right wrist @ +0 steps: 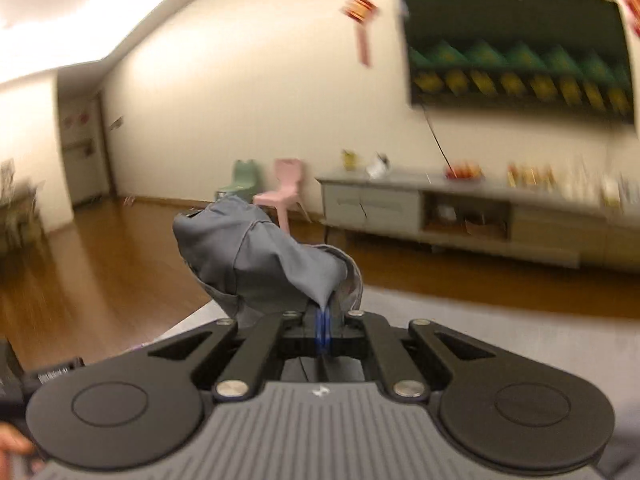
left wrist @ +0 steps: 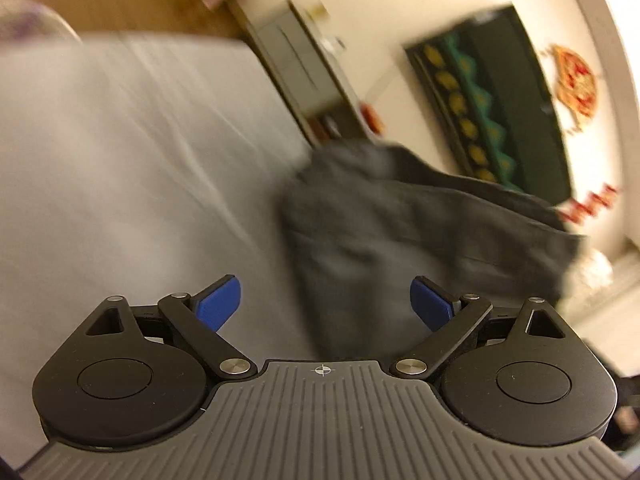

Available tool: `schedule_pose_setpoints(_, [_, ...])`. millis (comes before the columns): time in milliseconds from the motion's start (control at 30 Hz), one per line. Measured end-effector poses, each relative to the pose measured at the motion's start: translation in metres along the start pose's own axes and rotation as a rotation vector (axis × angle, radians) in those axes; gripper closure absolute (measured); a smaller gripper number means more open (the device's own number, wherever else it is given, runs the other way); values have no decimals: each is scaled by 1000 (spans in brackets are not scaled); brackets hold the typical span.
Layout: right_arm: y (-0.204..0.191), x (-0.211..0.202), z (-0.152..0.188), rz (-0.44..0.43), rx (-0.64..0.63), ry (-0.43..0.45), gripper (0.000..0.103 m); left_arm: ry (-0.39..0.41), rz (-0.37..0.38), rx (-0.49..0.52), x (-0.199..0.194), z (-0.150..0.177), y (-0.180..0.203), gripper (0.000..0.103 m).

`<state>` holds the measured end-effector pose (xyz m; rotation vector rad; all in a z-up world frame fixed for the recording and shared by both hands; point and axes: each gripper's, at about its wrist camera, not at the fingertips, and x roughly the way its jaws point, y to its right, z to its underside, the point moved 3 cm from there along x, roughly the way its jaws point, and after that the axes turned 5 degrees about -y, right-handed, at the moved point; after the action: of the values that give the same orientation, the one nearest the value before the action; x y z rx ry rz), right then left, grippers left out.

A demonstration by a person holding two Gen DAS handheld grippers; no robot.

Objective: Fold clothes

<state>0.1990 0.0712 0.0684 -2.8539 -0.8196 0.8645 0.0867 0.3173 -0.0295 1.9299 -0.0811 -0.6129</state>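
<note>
My right gripper [right wrist: 323, 330] is pressed together on a bunched fold of the dark grey cloth garment [right wrist: 256, 256], pinching it between the 2 blue pads [right wrist: 322, 326]. In the right wrist view the cloth rises in a crumpled lump just past the pads, lifted clear of the pale grey sheet-covered surface [right wrist: 480, 320] below. I judge I hold it by an edge so the rest can hang and show me how it falls.

My left gripper [left wrist: 325, 304] stands spread, its 2 blue pads [left wrist: 219, 303] well apart with nothing between them. Beyond it the same dark grey garment [left wrist: 400, 232] shows as a blurred mass to the right, over the right side of the pale surface [left wrist: 140, 160]. I cannot tell how much of it rests on the sheet and how much hangs. I keep this gripper wide, I think, so it can take a second edge or corner.

Folding looks barely begun: the garment is still a lump, not laid flat. The next move calls for finding an opposite edge with the left gripper and drawing the cloth taut. A thin pinch could slip.

At the far wall stand a low grey cabinet [right wrist: 460, 212] and a pink plastic chair [right wrist: 282, 192].
</note>
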Motion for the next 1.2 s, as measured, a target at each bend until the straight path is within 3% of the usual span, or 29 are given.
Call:
schedule_pose_setpoints(133, [16,-3,33,-35,71,-44,102,-25,81,-34,30,6,18,15])
schedule_pose_setpoints(367, [21,-13,51,-55,-15,-44,102,-71,128,-190,79,-11,8,12])
schedule_pose_setpoints(567, [1,-19,84,-34,-194,-77,102,-153,60,-171,120,-22,5,16])
schedule_pose_setpoints(667, [-7,-23,104,-12,-296,-90,102,-227,26,-146,136,-24,-3,41])
schedule_pose_setpoints(700, [-11,-24,111,-15,-345,-87,101,-249,16,-132,140,-24,-6,65])
schedule_pose_setpoints(733, [-16,-26,118,-30,-397,-87,101,-274,-6,-106,145,-25,-7,80])
schedule_pose_setpoints(767, [-22,-28,125,-51,-449,-87,101,-297,-27,-81,148,-26,-8,102])
schedule_pose_setpoints(800, [-27,-29,132,-79,-496,-90,101,-312,-45,-58,151,-27,-9,103])
schedule_pose_setpoints(867, [-35,-27,145,-112,-558,-112,101,-334,-75,-19,155,-30,-11,103])
schedule_pose_setpoints(933, [-36,-23,152,-89,-581,-131,101,-311,-65,-29,147,-34,-14,103])
schedule_pose_setpoints(1000, [-32,-18,157,-53,-574,-144,101,-277,-21,-72,135,-42,-19,75])
schedule_pose_setpoints(1067, [-16,-15,155,-31,-495,-149,101,-250,16,-106,126,-49,-24,59])
schedule_pose_setpoints(1200, [2,-15,158,-45,-394,-168,101,-270,-5,-88,135,-48,-16,56])
